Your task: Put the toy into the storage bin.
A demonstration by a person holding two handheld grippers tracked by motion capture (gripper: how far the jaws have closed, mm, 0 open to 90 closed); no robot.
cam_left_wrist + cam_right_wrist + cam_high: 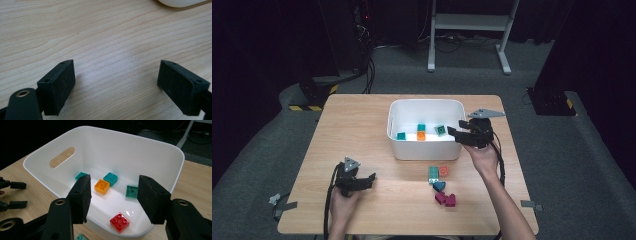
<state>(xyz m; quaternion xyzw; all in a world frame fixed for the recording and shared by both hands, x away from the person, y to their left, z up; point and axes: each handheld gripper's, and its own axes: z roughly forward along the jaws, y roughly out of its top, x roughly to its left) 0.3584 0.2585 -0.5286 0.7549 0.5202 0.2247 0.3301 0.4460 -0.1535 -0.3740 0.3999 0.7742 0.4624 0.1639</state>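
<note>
The right gripper [460,132] hangs at the right rim of the white bin [399,146], its jaws spread wide with nothing between them. Only one moment is shown, so nothing can be said of how they got there. In the right gripper view the red brick [119,222] lies on the bin floor just below and between the jaws, clear of both pads. Farther along the jaws' line sit the orange brick [101,186], a teal brick [110,179] just behind it, a green brick [131,191] close beside the right-hand jaw, and another teal brick [80,176] peeking out behind the left-hand jaw.

The left gripper [371,179] rests low over the wooden table [357,130], well apart from the bin and toward the person's side of it. In the left gripper view its jaws stand wide apart over bare wood grain, grasping nothing.

Between the two grippers, on the table just in front of the bin, lies a small cluster: a green brick [433,172] touching an orange brick [444,171], a blue piece [439,185] just beside them, and two magenta pieces [445,199] nearest the person.
</note>
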